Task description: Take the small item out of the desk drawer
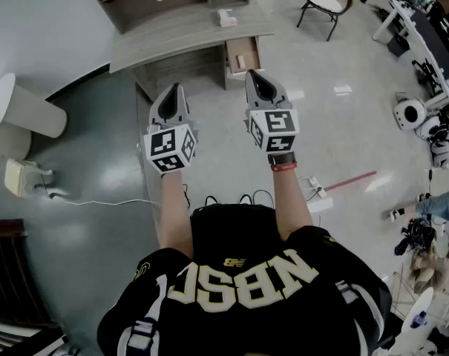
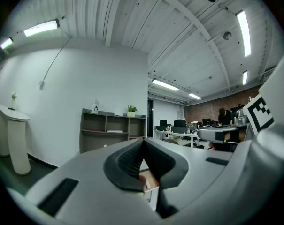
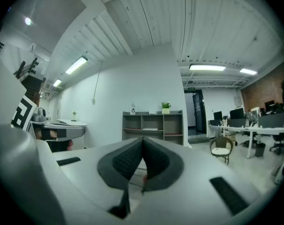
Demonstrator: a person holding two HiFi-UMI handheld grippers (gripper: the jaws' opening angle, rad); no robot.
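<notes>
Holding both tools shut and empty, you have the left tool [image 1: 175, 89] and right tool [image 1: 257, 78] in the air before the worktop [image 1: 179, 39]; its drawer [image 1: 228, 55] stands open, the small item [image 1: 241, 61] inside.

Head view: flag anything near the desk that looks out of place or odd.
The desk drawer stands pulled open, with a small pale item lying inside. A thin red strip lies loose on the floor to the person's right. Nothing looks spilled or broken.
</notes>
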